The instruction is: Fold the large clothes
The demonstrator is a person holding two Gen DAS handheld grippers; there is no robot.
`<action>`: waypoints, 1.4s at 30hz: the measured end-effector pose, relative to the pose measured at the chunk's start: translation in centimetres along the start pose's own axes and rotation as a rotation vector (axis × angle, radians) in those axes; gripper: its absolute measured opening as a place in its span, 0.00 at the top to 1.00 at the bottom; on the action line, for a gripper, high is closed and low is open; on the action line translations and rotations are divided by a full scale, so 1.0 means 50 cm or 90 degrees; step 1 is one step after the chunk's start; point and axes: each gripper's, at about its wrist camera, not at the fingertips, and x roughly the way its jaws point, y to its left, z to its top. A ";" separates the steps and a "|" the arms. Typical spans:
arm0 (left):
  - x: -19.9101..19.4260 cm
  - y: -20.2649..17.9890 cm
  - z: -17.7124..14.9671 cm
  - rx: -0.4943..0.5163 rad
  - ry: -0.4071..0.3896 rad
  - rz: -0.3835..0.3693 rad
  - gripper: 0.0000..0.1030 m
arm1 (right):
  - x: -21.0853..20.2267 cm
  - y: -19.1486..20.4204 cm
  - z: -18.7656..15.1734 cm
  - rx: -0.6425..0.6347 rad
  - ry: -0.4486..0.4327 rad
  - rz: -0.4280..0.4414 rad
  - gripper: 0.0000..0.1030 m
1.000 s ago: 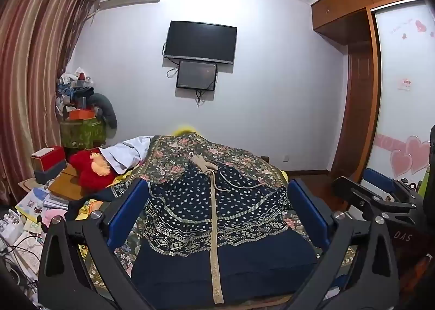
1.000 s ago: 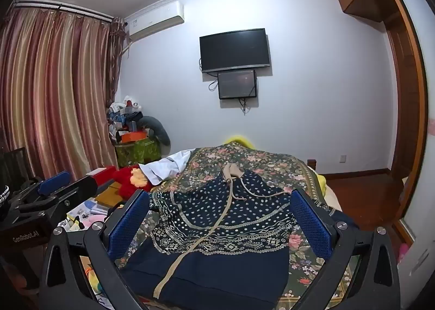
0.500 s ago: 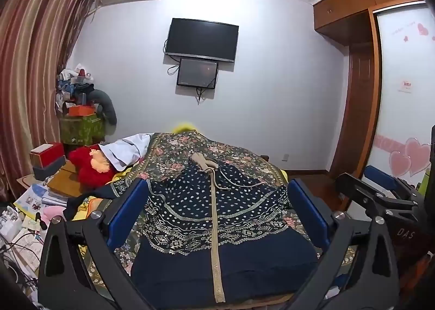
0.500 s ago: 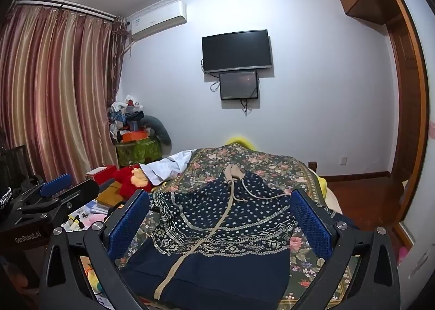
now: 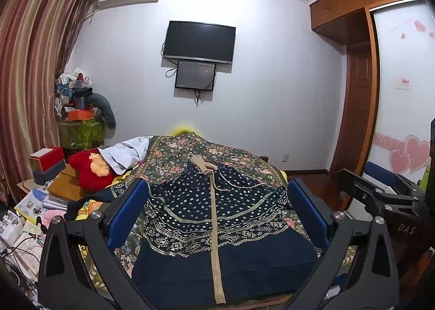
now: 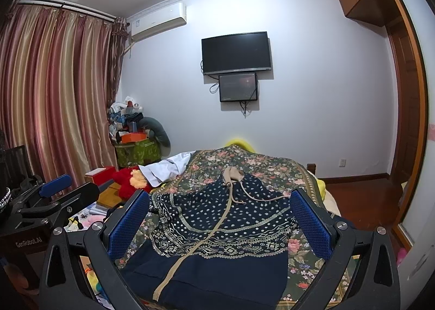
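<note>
I hold both claws released and empty, left gripper [image 5: 216,209] and right gripper [image 6: 218,217], above the navy dotted tan-trimmed dress [image 5: 214,217] spread lower-centre on the floral bedspread [image 5: 174,151], presumably ready to pinch its hem.

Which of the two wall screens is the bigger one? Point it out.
The upper screen, the wide black television. The smaller screen hangs directly beneath it, with cables dangling below.

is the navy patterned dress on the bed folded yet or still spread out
Spread out. The navy dress lies flat along the floral bedspread, its beige center strip running unbroken from neck to hem, no layer doubled over. Both grippers are open, off it.
</note>
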 end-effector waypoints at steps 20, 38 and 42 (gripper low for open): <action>-0.010 -0.003 0.007 0.002 -0.005 -0.004 0.00 | -0.009 -0.003 0.010 -0.001 -0.003 0.000 0.00; -0.012 -0.009 0.011 0.005 -0.007 -0.004 0.00 | -0.008 -0.002 0.008 -0.001 -0.004 0.000 0.00; -0.012 -0.012 0.012 0.006 -0.008 -0.004 0.00 | -0.008 -0.004 0.009 -0.002 -0.005 0.001 0.00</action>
